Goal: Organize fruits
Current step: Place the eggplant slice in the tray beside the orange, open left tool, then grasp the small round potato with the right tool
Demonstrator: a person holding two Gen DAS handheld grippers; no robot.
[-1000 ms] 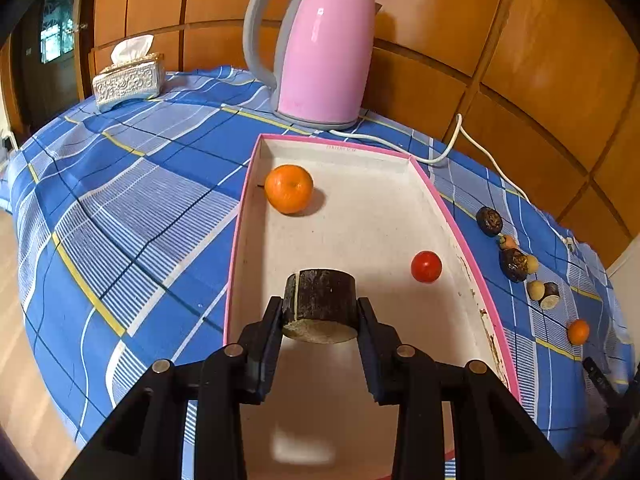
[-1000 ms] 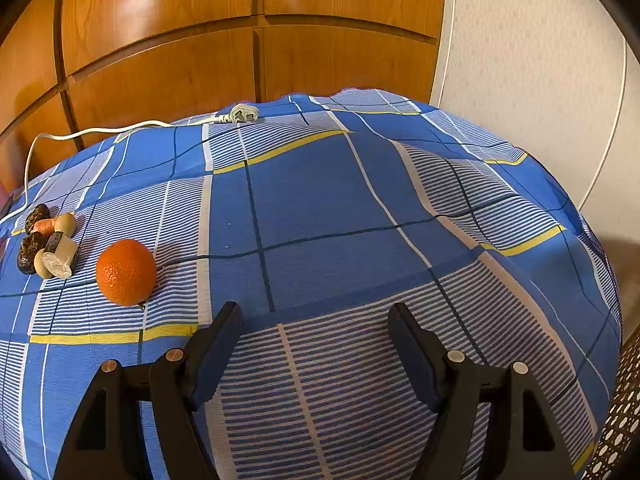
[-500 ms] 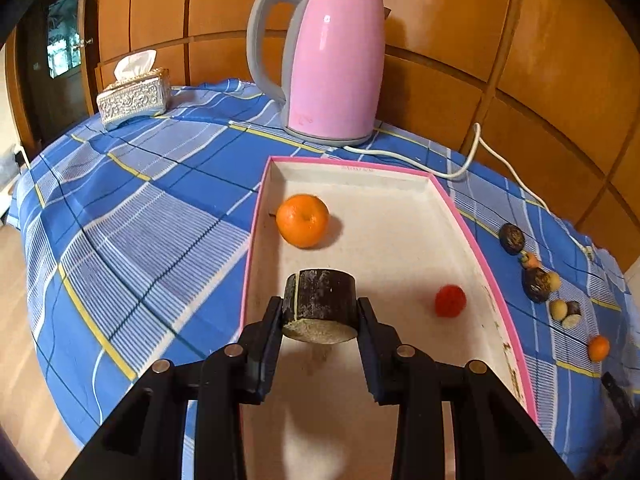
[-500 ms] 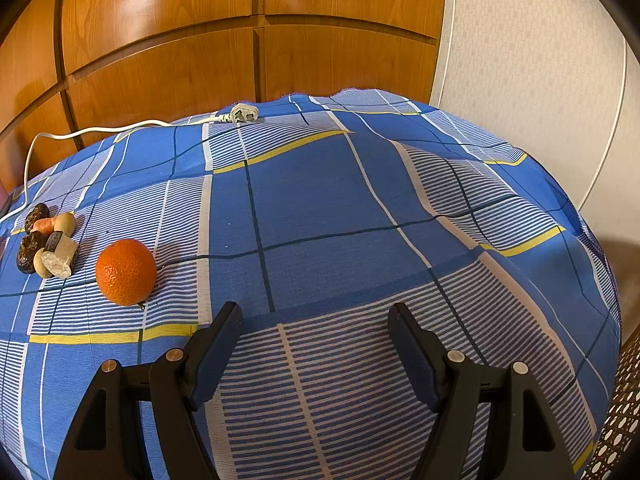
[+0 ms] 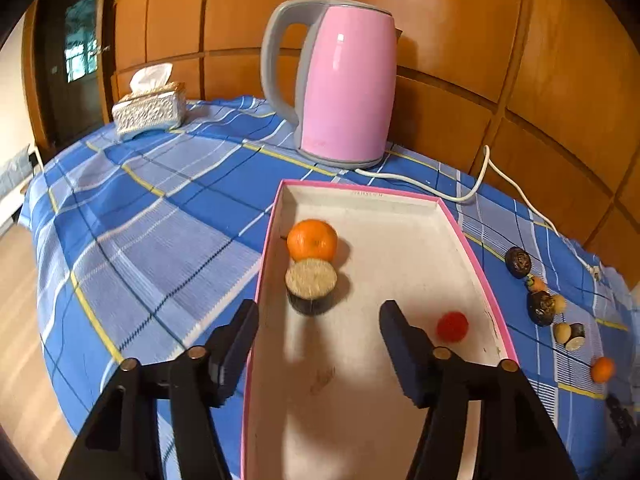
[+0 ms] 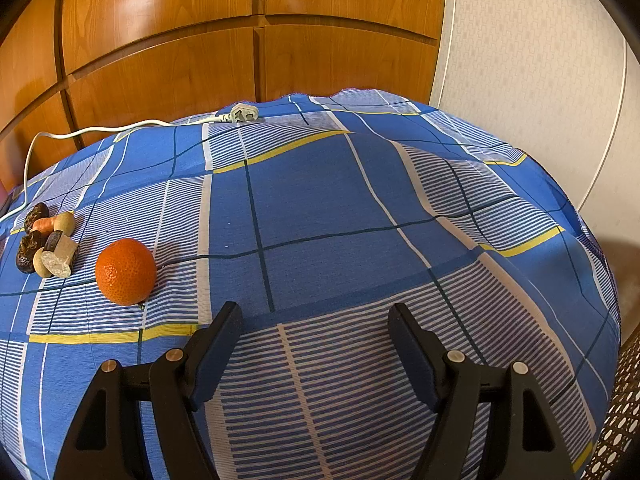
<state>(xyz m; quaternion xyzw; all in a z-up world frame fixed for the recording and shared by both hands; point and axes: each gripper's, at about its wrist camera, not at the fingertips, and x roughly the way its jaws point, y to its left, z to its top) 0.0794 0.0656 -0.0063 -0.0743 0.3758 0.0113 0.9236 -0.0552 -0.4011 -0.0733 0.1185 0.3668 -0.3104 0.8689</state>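
left claw [image 5: 318, 344]: jaws are opening right now with nothing pressed between them; the dark cut fruit chunk [image 5: 311, 286] sits past the tips, blurry, so I can't tell if it has fully settled
chunk spot: inside the pink-rimmed tray [image 5: 476, 264], near the left wall, just beside the orange [image 5: 312, 239] and looks like it's touching it; pale cut face up
also in tray: a small red fruit [image 5: 452, 326], off to the right, well apart from the other two
right claw [image 6: 314, 344]: spread wide and empty, hanging over bare blue plaid cloth on the table [image 6: 360, 200]
still outside: a mandarin [image 6: 125, 271] close to the right claw's left finger; beyond it a little cluster of dark and tan pieces [image 6: 44, 246]
step in hand: I'd call it letting go of the chunk into the tray
doing it well: let the jaws finish spreading before pulling away so a pad doesn't drag the chunk; lift out straight back and up, since the left finger sits right over the tray's rim and could catch it
next guess: the mandarin is the easy grab; come at it centred so it can't roll away
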